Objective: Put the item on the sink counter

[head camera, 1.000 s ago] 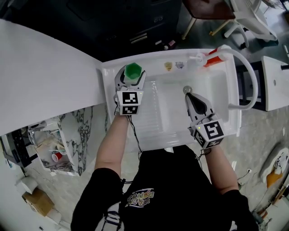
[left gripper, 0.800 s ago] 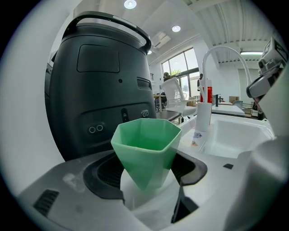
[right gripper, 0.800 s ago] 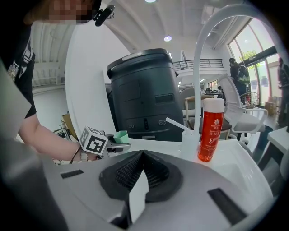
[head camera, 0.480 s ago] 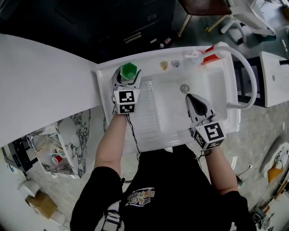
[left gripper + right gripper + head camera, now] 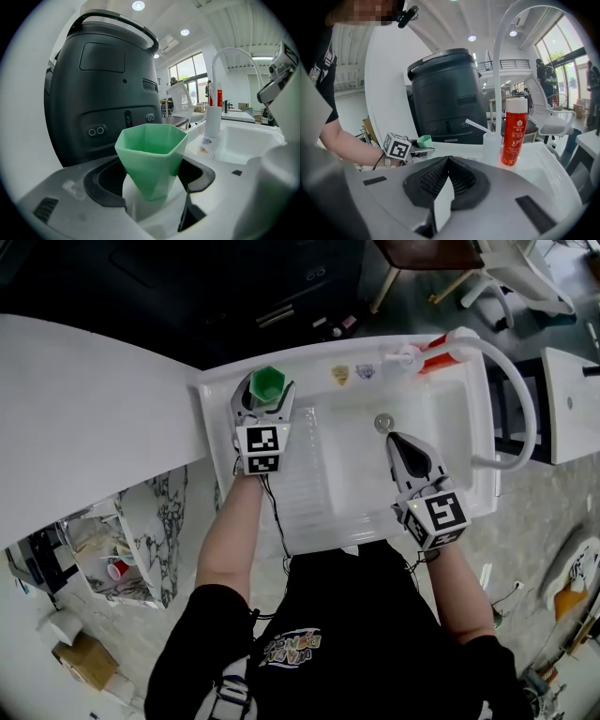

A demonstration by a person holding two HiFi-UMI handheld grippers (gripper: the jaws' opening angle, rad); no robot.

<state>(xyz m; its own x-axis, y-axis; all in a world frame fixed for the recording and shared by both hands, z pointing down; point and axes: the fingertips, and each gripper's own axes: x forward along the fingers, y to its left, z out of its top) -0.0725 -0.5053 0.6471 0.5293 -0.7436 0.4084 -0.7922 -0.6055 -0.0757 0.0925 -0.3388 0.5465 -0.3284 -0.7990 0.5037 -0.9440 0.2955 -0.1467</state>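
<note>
At sink counter (image 5: 217, 399), left claw (image 5: 266, 393) grips faceted green cup (image 5: 151, 157); right claw (image 5: 393, 438) closed, empty.

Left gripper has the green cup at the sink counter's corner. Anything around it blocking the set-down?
Nothing visible does. The sink counter around the green cup is bare; the pump bottle and red bottle stand well away along the back rim, by the faucet.
</note>
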